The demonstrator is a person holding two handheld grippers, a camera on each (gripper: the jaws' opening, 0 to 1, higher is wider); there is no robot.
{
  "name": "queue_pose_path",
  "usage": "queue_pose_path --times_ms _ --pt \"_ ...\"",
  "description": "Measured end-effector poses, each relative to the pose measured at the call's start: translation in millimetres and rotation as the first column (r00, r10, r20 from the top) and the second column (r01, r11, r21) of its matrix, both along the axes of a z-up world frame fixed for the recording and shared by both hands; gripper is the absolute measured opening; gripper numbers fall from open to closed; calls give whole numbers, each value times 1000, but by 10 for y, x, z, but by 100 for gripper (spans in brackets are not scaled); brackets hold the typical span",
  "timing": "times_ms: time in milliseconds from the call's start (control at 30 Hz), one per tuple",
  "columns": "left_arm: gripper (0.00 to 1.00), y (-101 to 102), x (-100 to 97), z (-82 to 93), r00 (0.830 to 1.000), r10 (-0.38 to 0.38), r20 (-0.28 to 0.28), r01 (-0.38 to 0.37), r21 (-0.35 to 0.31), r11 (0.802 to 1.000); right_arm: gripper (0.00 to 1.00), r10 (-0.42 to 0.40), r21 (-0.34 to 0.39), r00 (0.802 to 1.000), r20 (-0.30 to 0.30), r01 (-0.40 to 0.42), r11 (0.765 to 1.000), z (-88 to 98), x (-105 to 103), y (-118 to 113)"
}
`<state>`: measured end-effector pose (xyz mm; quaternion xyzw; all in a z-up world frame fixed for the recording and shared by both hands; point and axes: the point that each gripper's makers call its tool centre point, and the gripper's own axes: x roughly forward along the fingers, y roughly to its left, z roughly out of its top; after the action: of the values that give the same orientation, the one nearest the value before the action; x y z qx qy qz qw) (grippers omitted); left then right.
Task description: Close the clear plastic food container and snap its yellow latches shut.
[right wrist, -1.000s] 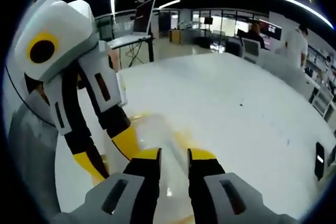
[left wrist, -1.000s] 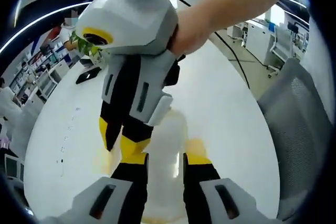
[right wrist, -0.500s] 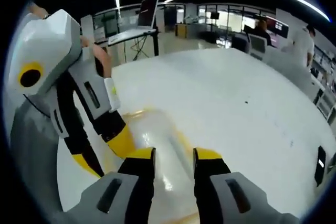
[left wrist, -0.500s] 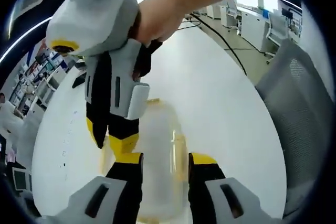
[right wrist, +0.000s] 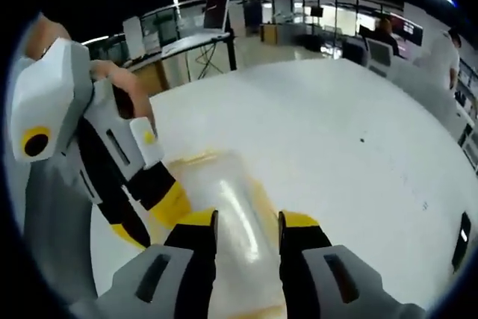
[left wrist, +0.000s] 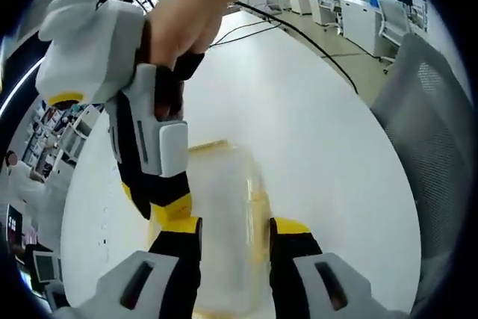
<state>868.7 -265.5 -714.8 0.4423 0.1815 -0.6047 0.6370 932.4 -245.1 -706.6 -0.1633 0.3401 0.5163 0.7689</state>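
Note:
The clear plastic container (left wrist: pixel 224 207) lies on the white table just beyond my left gripper (left wrist: pixel 233 228), whose jaws stand open over its near end. A yellow latch (left wrist: pixel 258 211) shows along its right side. My right gripper (left wrist: pixel 160 207), held by a hand, reaches down onto the container's left edge. In the right gripper view the container (right wrist: pixel 228 188) lies ahead of the open right gripper (right wrist: pixel 246 220), with a yellow latch (right wrist: pixel 263 199) on its right edge. The left gripper (right wrist: pixel 149 214) stands at its left side. The lid lies flat on top.
The round white table (left wrist: pixel 321 140) spreads around the container. A grey mesh chair (left wrist: pixel 433 132) stands at the right, and a cable (left wrist: pixel 314 42) runs over the far floor. Desks, a laptop (right wrist: pixel 216 9) and people are in the background.
Both cameras have dropped closer to the container. Each gripper's jaws have spread slightly wider. The other gripper has shifted left and lower in each view.

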Motion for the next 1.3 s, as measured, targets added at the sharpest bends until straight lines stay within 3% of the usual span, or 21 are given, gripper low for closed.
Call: queue_pose_path --times_ms 333,733,1000,1167,1300 --pt "32 -1 -10 -25 999 -5 39 3 53 999 29 87 -45 988 -130 -93 995 -34 -15 55" --pt "31 6 -3 -38 998 -27 51 21 107 994 29 212 -121 949 -232 -244 962 -56 -71 84" --pt "32 -2 10 -48 998 -19 52 13 122 992 30 230 -119 921 -314 -278 953 -108 1 63" --pt "33 -7 11 -59 998 -17 67 8 136 991 31 210 -94 901 -379 -264 960 -148 132 36" --pt "35 -8 22 -62 998 -20 66 11 129 992 31 211 -92 896 -390 -266 960 -183 183 28"
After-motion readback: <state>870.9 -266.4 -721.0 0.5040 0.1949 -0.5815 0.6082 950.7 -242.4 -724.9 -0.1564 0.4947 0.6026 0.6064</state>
